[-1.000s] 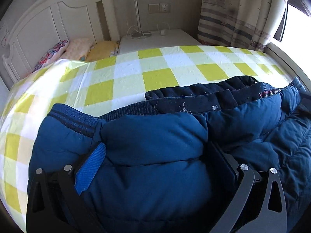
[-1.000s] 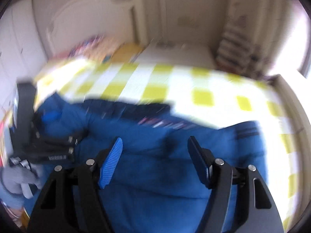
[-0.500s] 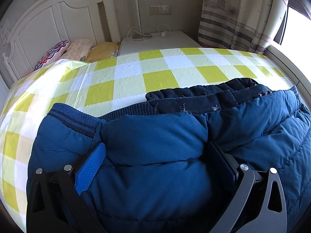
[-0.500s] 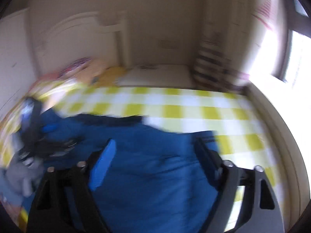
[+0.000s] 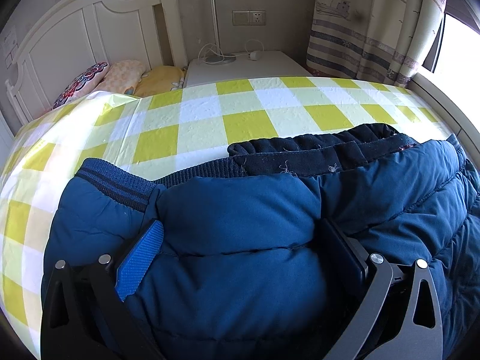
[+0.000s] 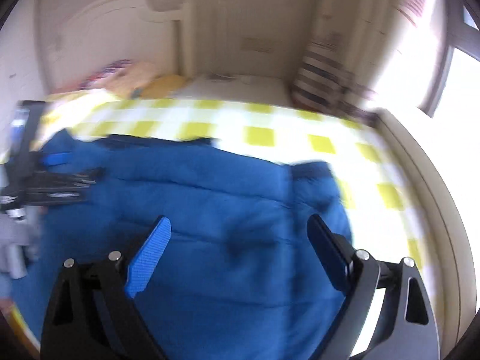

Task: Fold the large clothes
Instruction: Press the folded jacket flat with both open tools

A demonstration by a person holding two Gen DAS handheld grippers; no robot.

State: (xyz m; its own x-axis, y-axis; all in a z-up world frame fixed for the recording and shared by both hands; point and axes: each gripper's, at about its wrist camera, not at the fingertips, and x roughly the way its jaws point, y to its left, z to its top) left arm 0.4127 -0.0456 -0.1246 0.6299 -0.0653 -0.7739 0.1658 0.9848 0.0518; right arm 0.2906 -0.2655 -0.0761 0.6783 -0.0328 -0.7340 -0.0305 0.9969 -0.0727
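I had the blue puffer jacket point(image 5: 240, 240) lying across the near part of the bed, on the yellow-checked sheet point(image 5: 210, 120), with its ribbed cuff point(image 5: 114, 183) at the left and a dark navy collar or lining point(image 5: 315, 156) bunched along the far edge. My left gripper point(image 5: 240, 258) sat low on it with a thick roll of padded fabric filling the gap between the jaws; the quilting bulged around both pads, so I judged it clamped on the jacket, though the right pad was mostly buried. My right gripper point(image 6: 240, 240) hung over the jacket's other end, its jaws spread wide, having just been opening, with only flat fabric beneath them and nothing pinched. That view was blurred. I judged the jacket light but bulky, soft and springy, with a slick shell that would slide under a shallow pinch and puff back after a fold. The firmer places to take hold looked to be the ribbed cuff, the hem and the quilting seams, taking a deep bite of fabric. I saw no containers; only pillows point(image 5: 120, 75) at the headboard and a white bedside cabinet point(image 5: 246, 66) carrying a lamp base and cable.
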